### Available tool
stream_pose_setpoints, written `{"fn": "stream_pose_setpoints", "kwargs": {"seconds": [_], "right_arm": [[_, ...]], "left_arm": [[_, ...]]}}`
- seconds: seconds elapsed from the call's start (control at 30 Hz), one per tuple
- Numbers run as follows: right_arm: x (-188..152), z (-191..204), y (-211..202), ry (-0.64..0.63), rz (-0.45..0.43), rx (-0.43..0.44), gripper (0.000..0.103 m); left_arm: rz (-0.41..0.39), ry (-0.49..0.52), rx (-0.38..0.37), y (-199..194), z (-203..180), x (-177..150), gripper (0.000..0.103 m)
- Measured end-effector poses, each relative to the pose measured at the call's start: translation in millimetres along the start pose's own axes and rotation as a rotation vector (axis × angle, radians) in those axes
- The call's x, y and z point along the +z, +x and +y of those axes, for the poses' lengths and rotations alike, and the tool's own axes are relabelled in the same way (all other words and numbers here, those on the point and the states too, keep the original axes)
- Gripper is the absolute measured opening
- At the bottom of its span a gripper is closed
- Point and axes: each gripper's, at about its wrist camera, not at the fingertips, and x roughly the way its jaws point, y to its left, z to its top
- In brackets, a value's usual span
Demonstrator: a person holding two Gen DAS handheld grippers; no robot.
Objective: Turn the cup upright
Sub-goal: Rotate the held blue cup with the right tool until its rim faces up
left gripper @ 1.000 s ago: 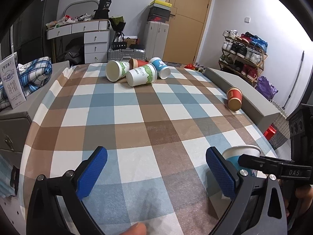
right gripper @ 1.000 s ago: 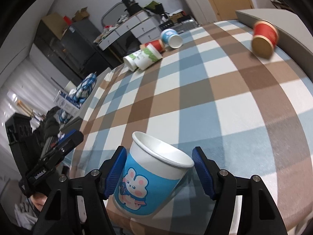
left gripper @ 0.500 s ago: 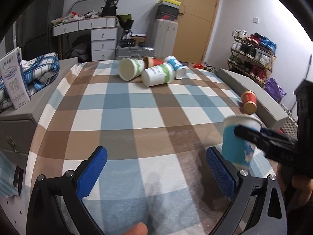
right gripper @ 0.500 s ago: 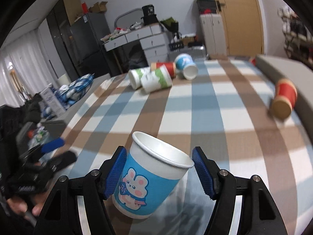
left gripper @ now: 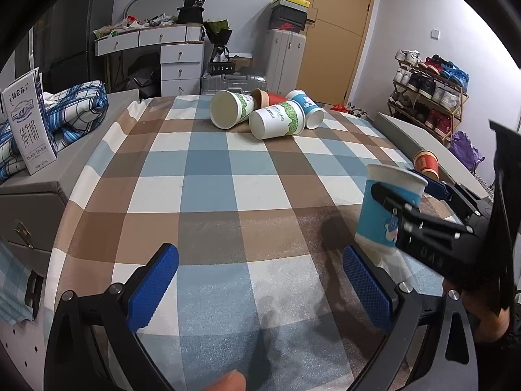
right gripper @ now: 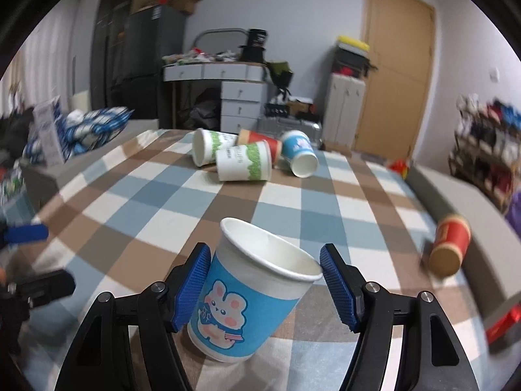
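Note:
My right gripper (right gripper: pixel 265 283) is shut on a blue paper cup with a rabbit print (right gripper: pixel 247 296), mouth up and a little tilted, held just above the checked tablecloth. The same cup (left gripper: pixel 386 210) shows at the right of the left wrist view, gripped by the right gripper (left gripper: pixel 407 195). My left gripper (left gripper: pixel 260 286) is open and empty over the near part of the table. A red cup (right gripper: pixel 449 249) lies on its side at the right, against a grey ledge.
Several cups (left gripper: pixel 267 114) lie tipped in a cluster at the far end of the table (left gripper: pixel 211 195). A grey ledge (left gripper: pixel 416 137) borders the right side. A milk carton (left gripper: pixel 27 123) and a plaid cloth (left gripper: pixel 71 104) sit at the left.
My right gripper has lifted the blue cup and swung it toward the middle of the table, turning to face the far cups. The left gripper stayed open and drew back slightly.

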Motion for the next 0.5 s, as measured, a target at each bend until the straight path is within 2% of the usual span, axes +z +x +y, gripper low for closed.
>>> {"fn": "stream_pose_setpoints", "kwargs": {"seconds": [0.07, 0.2, 0.37, 0.5], "right_arm": [[-3.0, 4.4, -8.6, -0.049, -0.003, 0.005, 0.069], [-13.3, 0.4, -27.5, -0.062, 0.019, 0.039, 0.07], [-23.0, -5.1, -47.6, -0.027, 0.031, 0.15, 0.069], [-24.7, 6.7, -50.6, -0.086, 0.011, 0.143, 0.069]], "left_arm": [[-0.003, 0.003, -0.003, -1.3, -1.0, 0.1, 0.098], [-0.005, 0.005, -0.006, -1.6, -1.7, 0.5, 0.098], [-0.004, 0.007, -0.009, -0.7, -2.2, 0.5, 0.098], [-0.006, 0.01, -0.01, -1.1, -3.6, 0.8, 0.098]]}}
